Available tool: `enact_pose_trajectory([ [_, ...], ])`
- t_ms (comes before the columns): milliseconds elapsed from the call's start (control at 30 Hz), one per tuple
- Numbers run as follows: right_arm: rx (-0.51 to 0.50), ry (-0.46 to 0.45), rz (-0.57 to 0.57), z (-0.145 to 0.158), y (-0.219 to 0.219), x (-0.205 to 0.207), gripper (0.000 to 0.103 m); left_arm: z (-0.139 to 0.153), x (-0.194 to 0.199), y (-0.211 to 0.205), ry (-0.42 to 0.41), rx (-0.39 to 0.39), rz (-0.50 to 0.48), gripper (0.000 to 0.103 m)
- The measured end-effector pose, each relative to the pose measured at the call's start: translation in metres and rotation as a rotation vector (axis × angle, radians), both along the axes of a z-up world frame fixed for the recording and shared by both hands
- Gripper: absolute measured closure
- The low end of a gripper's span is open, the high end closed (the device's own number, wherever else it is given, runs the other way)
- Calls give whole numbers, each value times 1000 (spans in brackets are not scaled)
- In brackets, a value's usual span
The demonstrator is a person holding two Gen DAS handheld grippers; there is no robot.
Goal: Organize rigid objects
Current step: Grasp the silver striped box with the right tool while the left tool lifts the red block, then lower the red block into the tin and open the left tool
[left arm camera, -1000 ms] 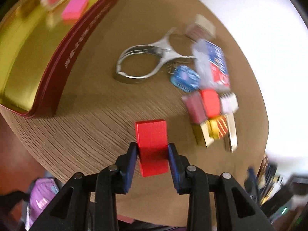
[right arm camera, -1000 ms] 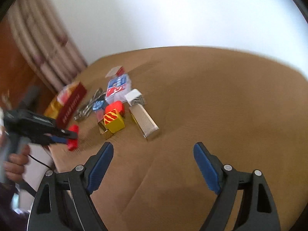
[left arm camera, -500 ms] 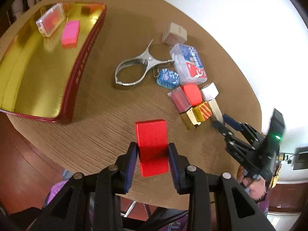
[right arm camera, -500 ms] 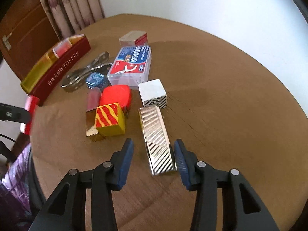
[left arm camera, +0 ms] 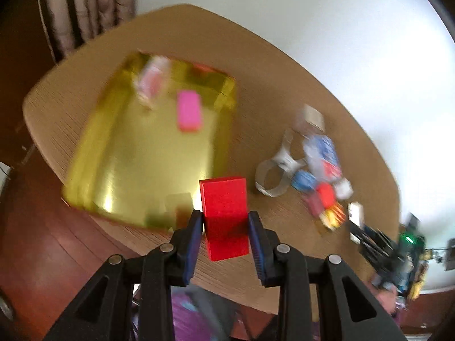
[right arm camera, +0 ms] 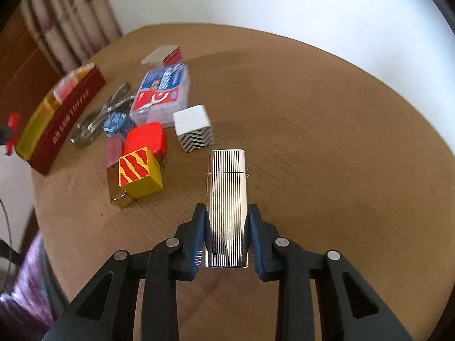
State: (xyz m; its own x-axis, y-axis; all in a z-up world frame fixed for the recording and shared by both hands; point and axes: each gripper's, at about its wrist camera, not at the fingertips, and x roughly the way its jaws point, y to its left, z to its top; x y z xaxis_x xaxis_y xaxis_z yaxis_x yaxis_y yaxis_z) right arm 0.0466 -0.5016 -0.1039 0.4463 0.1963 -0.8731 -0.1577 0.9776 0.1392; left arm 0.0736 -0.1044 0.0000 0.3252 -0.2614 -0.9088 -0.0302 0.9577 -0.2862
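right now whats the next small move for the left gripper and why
Probably carry the red block a little further over the gold tray and let go: the left gripper is shut on it near the tray's edge, where a pink block already lies.

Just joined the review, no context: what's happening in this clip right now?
A person is sorting small rigid items off a round brown table into a gold-lined red tin tray. The left claw grips a red rectangular block in front of the tray, which holds a pink block. The right claw grips a ribbed silver metal lighter. Other items remain clustered on the table.
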Motion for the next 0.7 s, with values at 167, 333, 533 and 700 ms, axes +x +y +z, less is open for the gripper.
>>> enact_pose_trajectory([
  [167, 109, -16, -80, 16, -21, -18, 76, -8, 51, 24, -14, 64, -2, 71],
  [333, 178, -39, -118, 31, -26, -31, 76, -22, 100, 24, -49, 143, -52, 71],
  [533, 234, -58, -153, 43, -26, -36, 76, -44, 141, 24, -48, 191, -60, 71],
  [700, 216, -65, -143, 48, -15, -32, 76, -55, 155, 26, -60, 252, -59, 70],
])
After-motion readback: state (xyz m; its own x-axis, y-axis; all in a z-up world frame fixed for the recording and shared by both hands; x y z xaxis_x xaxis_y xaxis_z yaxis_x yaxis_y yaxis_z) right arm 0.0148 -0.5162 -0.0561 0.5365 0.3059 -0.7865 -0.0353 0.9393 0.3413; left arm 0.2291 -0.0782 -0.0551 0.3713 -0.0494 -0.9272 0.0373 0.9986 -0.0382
